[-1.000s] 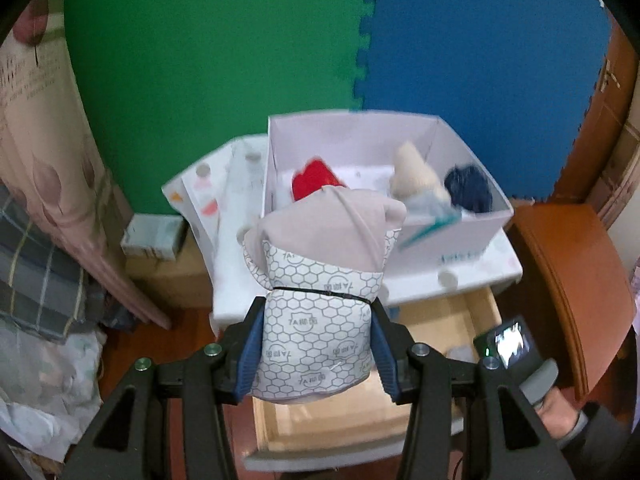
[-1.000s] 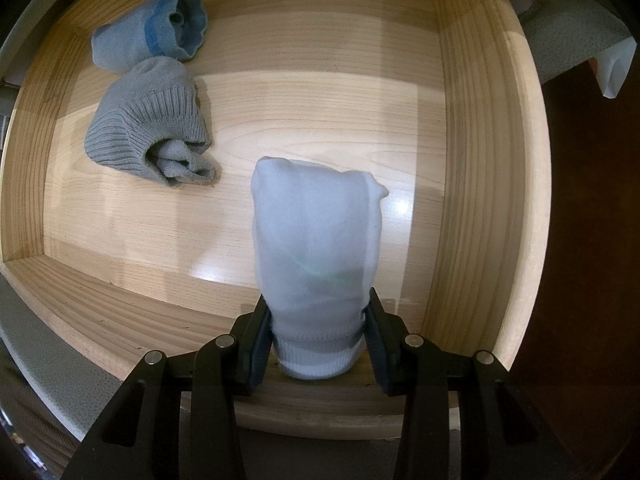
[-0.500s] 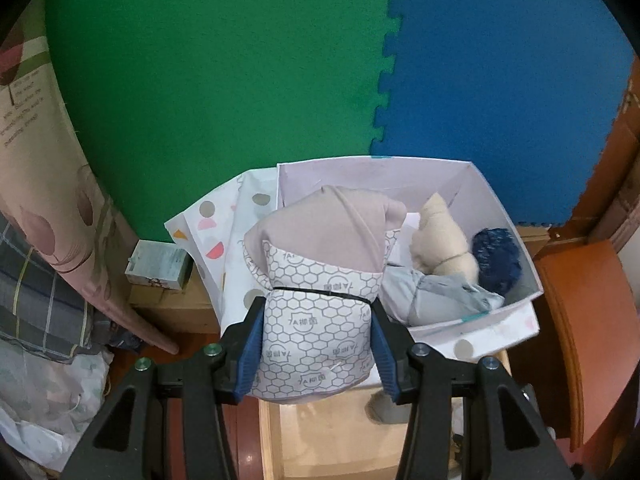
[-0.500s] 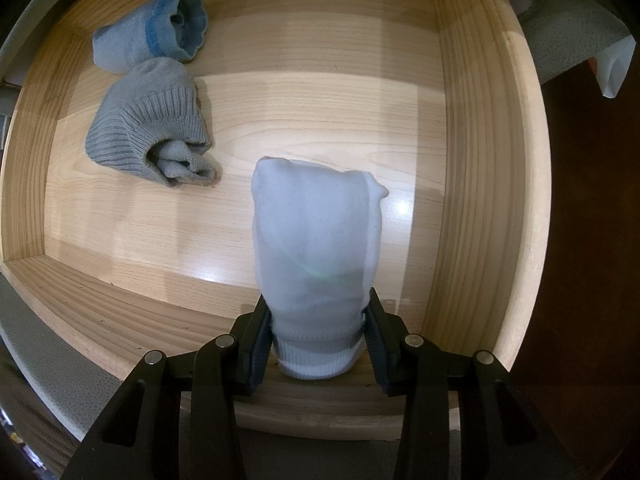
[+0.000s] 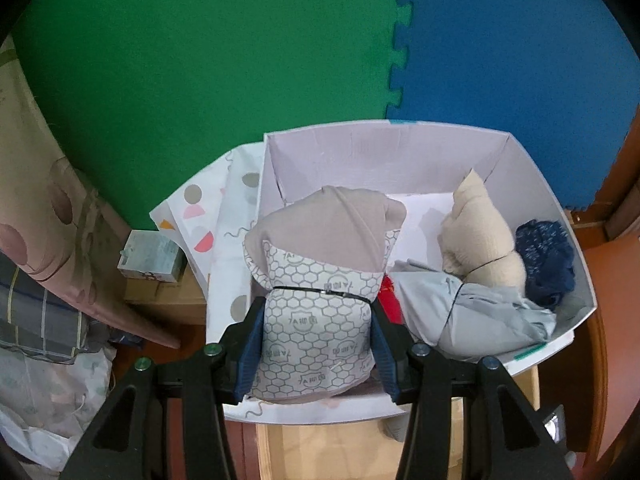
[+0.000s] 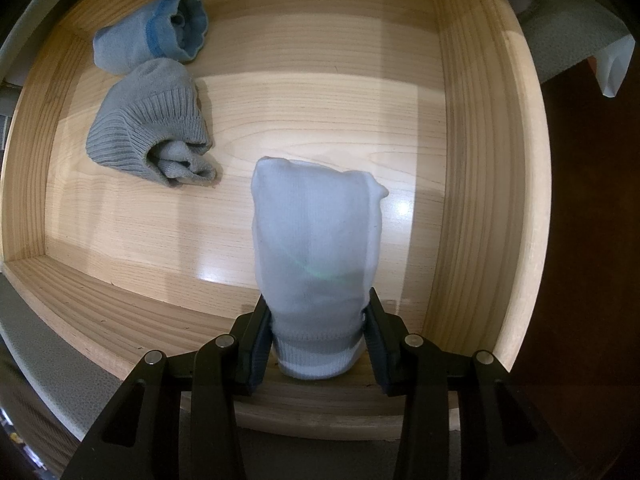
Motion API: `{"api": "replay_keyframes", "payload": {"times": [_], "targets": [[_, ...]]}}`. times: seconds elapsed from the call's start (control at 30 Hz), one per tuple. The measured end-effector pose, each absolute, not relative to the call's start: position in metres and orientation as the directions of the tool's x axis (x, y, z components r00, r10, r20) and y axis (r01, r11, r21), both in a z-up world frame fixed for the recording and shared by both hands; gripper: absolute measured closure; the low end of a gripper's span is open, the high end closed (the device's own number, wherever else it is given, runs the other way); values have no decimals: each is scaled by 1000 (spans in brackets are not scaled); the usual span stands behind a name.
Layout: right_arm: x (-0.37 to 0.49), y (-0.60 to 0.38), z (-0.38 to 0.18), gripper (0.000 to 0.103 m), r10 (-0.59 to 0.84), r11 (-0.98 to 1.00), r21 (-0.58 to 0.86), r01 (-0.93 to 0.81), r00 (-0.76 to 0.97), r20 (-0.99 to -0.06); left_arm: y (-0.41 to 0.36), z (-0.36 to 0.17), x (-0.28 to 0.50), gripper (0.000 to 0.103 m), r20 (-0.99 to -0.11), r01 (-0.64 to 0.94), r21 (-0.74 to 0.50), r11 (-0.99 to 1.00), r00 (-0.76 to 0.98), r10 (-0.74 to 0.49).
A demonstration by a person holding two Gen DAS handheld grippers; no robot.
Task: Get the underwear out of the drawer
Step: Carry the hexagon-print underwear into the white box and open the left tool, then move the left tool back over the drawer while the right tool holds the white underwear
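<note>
Underwear roll [image 5: 316,320], grey-brown top and white honeycomb print, tied with a black band, squeezed tight between both blue pads of left gripper [image 5: 316,344]. Held up over near left part of white box [image 5: 400,148], just left of red bundle [image 5: 390,300], grey bundle [image 5: 472,312], cream bundle [image 5: 480,240] and dark blue bundle [image 5: 546,256]. Pale blue sock roll [image 6: 316,256] pinched tight in right gripper [image 6: 318,340], pointing down over wooden drawer [image 6: 472,184]. Grey sock [image 6: 148,136] and blue sock [image 6: 156,40] at far left of drawer floor.
</note>
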State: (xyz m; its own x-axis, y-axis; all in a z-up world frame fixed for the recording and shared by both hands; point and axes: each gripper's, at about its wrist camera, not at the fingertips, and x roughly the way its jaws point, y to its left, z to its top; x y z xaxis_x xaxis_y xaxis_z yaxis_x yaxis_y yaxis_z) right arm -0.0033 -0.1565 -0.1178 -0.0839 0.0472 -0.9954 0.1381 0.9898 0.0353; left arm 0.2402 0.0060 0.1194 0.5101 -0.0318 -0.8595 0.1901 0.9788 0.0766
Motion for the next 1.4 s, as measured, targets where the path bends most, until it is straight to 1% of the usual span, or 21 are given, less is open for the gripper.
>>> {"api": "replay_keyframes", "payload": {"times": [0.37,0.47,0.53,0.6,0.87,1.13,1.4], "targets": [[-3,-156,-118,65,47,990,35,138,-84,-995,3,99,246,52,-874,184,102,978,485,-1],[-3,-156,-118,65,47,990,35,138,-83,-995,1,98,245,50,-875,188,125,974,484,19],[-2,-156,-119,65,47,990,36,137,-84,-995,0,99,243,47,-873,188,134,973,487,27],[-2,-156,-119,65,47,990,36,138,-84,-995,-1,101,241,45,-873,189,139,972,486,30],[-2,-156,-119,64,48,990,36,137,-84,-995,5,119,234,45,-868,201,111,973,497,-4],[-2,-156,-119,64,48,990,36,136,-84,-995,9,143,220,45,-847,210,116,971,531,-14],[-1,-156,-120,64,48,990,36,136,-85,-995,18,144,192,45,-843,241,131,962,537,-20]]}}
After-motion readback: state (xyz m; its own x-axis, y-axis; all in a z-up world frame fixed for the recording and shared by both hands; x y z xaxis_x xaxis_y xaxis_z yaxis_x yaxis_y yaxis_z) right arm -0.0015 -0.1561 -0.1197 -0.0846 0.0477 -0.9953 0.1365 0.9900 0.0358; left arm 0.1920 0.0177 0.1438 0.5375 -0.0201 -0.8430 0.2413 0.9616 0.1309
